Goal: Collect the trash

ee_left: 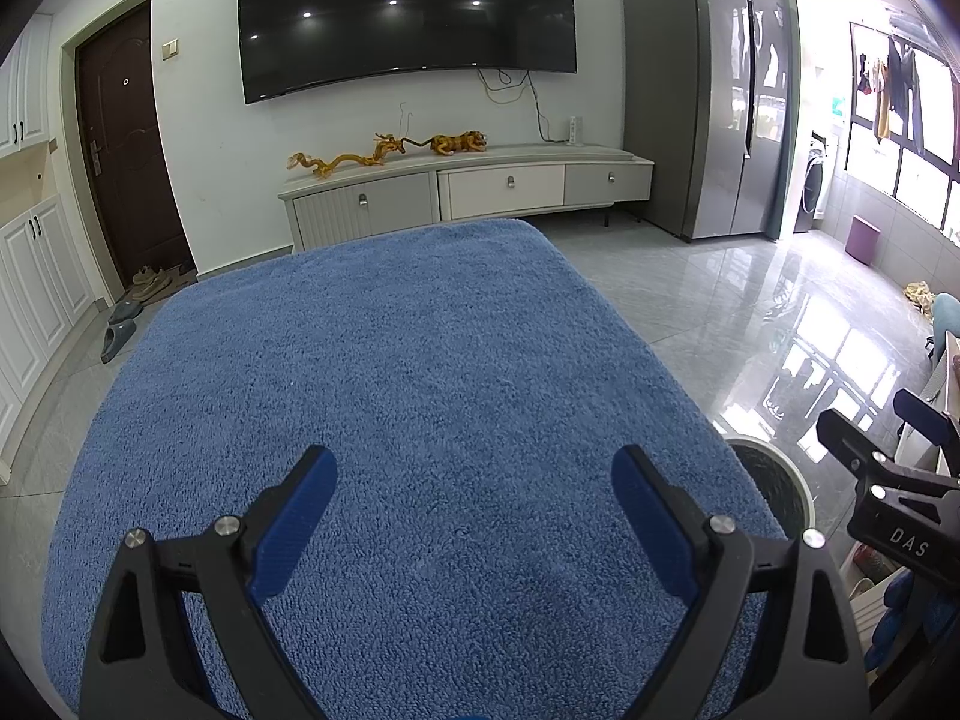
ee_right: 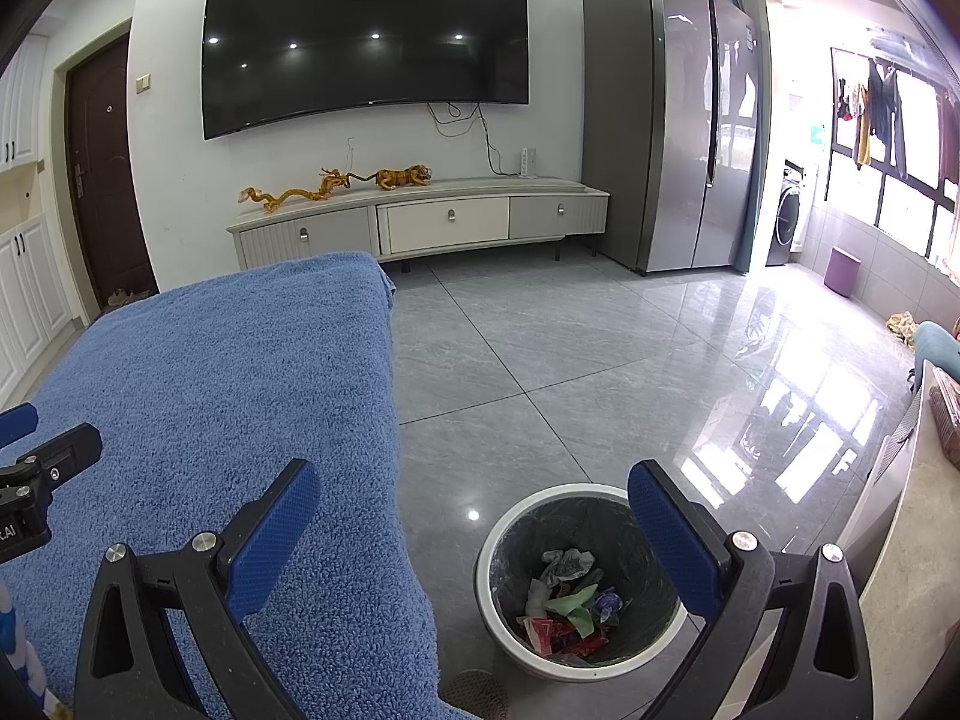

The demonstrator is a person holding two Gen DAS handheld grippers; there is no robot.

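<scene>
A round white trash bin (ee_right: 581, 582) with a dark liner stands on the floor right of the table and holds several crumpled wrappers (ee_right: 570, 600). My right gripper (ee_right: 474, 483) hovers open and empty above the bin and the table edge. My left gripper (ee_left: 474, 468) is open and empty over the blue towel (ee_left: 384, 396) that covers the table. The bin's rim (ee_left: 774, 468) shows in the left wrist view, partly hidden by the table. The right gripper (ee_left: 888, 456) shows at the right edge of the left wrist view. No trash is visible on the towel.
A TV cabinet (ee_right: 420, 222) with a toy dragon and a toy tiger stands at the far wall under a large TV (ee_right: 366, 42). A grey fridge (ee_right: 672, 120) stands at the right. Glossy tiled floor (ee_right: 600, 360) lies around the table. A pale counter edge (ee_right: 900, 540) is at the right.
</scene>
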